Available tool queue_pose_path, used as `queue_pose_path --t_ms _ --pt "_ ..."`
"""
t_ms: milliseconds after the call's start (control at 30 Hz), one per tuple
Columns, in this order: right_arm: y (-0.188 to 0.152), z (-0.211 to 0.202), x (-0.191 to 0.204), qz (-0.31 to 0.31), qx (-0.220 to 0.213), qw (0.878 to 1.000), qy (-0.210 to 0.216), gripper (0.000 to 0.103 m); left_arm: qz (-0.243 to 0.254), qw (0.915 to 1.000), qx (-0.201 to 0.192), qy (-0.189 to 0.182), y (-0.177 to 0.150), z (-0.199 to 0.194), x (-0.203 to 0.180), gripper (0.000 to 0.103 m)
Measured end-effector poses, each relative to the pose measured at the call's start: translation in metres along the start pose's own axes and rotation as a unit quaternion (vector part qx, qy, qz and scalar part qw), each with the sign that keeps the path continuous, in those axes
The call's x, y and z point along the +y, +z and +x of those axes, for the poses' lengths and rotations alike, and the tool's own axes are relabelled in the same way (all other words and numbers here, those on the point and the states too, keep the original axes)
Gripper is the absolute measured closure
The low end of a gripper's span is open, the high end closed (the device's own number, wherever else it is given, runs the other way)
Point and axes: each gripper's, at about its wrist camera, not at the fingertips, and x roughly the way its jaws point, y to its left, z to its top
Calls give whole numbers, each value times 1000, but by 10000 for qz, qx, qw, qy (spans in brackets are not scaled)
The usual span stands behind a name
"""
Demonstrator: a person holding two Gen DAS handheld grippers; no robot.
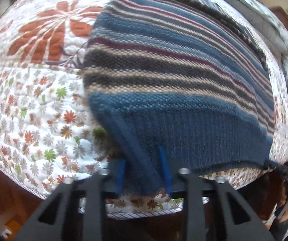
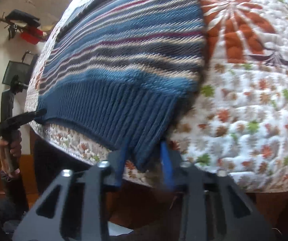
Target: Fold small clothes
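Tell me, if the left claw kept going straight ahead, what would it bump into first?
Nothing new: the left claw already has the sweater hem between its fingers. Pushing on, it would most likely just bunch up more sweater over the quilt.

left gripper [image 1: 144,168]: fingers apart, straddling sweater [image 1: 176,64] hem corner | right gripper [image 2: 145,160]: fingers apart, straddling opposite hem corner | both level, near bed edge

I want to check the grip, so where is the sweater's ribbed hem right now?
The ribbed hem lies along the near edge of the floral quilt, one corner in the left hand-held gripper and the other in the right hand-held gripper.
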Motion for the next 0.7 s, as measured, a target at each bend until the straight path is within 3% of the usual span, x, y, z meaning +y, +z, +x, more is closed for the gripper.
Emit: queue_pose_path --t_ms 33,133,300,500,700 --pt "0 1 1 -46 13 10000 -25 93 -80 10000 -12 -26 0 -2 5 88" --pt "2 -6 7 -108 -88 9998 125 95 -278 9992 -146 -255 1 -11 13 91" --pt "29 -55 10 -127 -644 9953 705 95 -317 9954 -654 -621 24 -46 11 92" --pt "100 -87 16 -286 -1085 9926 466 95 -205 9917 -1112 -605 86 -67 2 91" --pt "171 -60 -9 65 -945 9951 301 95 -156 9922 -1121 -526 142 -40 -4 91"
